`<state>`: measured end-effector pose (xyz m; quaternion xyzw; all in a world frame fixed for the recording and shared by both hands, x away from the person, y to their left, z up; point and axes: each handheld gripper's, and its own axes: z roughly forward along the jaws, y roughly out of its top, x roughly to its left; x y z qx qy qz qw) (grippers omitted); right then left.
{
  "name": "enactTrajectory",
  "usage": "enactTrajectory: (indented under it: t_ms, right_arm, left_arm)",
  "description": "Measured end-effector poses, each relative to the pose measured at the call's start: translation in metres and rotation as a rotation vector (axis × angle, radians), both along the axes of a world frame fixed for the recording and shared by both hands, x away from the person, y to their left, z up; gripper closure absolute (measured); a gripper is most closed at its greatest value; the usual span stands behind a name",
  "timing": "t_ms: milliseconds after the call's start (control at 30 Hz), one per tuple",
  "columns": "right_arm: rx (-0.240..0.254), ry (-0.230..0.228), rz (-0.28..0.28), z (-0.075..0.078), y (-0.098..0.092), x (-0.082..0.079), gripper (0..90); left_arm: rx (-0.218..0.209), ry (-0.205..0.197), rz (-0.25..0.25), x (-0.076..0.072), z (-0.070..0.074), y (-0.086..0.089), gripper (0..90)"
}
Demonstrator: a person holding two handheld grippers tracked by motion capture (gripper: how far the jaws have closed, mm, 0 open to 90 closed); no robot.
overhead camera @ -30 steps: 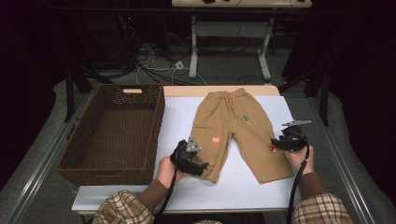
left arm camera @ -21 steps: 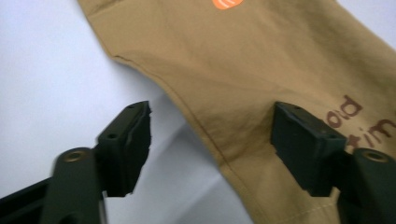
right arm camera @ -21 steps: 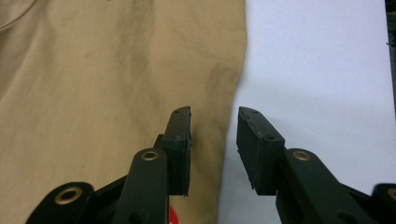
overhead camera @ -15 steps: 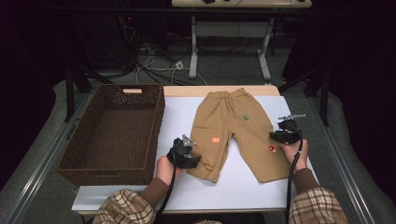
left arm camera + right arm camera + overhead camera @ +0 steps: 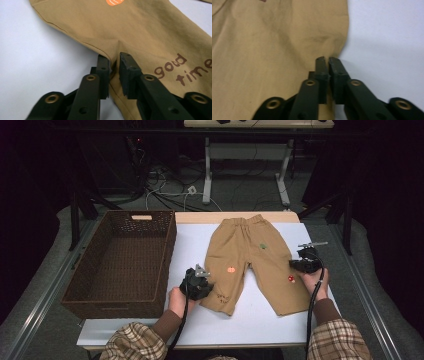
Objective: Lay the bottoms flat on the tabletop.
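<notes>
Flat on the white surface, beside a brown wicker basket, tan trousers with waistband at the far edge; seen from above, left gripper at the outer edge of one leg and right gripper at the outer edge of the other. Closer up, left jaws just closing, with a fold of the hem edge between them near brown "good time" lettering. Likewise right jaws, just closing, now nearly together and pinching the cloth edge.
</notes>
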<state>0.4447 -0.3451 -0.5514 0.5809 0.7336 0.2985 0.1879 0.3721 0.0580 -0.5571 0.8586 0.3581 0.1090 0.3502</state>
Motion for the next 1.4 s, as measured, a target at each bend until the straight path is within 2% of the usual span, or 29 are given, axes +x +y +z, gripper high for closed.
enactTrajectory:
  t_ms: [67,167,433,767,1067,1400]
  right_arm:
    - [-0.004,-0.001,0.001,0.000,0.001,0.000,89.1]
    - [-0.013,-0.010,-0.002,0.000,0.002,-0.002,89.4]
    - [-0.040,-0.012,0.015,0.002,0.003,-0.007,89.5]
    - [-0.072,-0.011,0.036,0.004,0.000,-0.016,89.5]
    - [-0.077,-0.007,0.045,0.005,-0.002,-0.021,89.5]
    - [-0.082,0.011,0.058,0.006,-0.004,-0.028,89.3]
  left_arm:
    - [-0.015,0.008,-0.004,0.000,0.000,0.000,85.6]
    - [-0.019,0.007,-0.005,-0.001,0.000,0.000,87.7]
    - [-0.029,0.013,-0.015,-0.008,0.000,0.002,88.3]
    - [-0.016,0.010,-0.031,-0.015,0.001,0.001,88.6]
    - [-0.009,-0.004,-0.039,-0.022,0.002,0.000,88.9]
    - [-0.015,0.006,-0.050,-0.027,0.002,0.001,88.9]
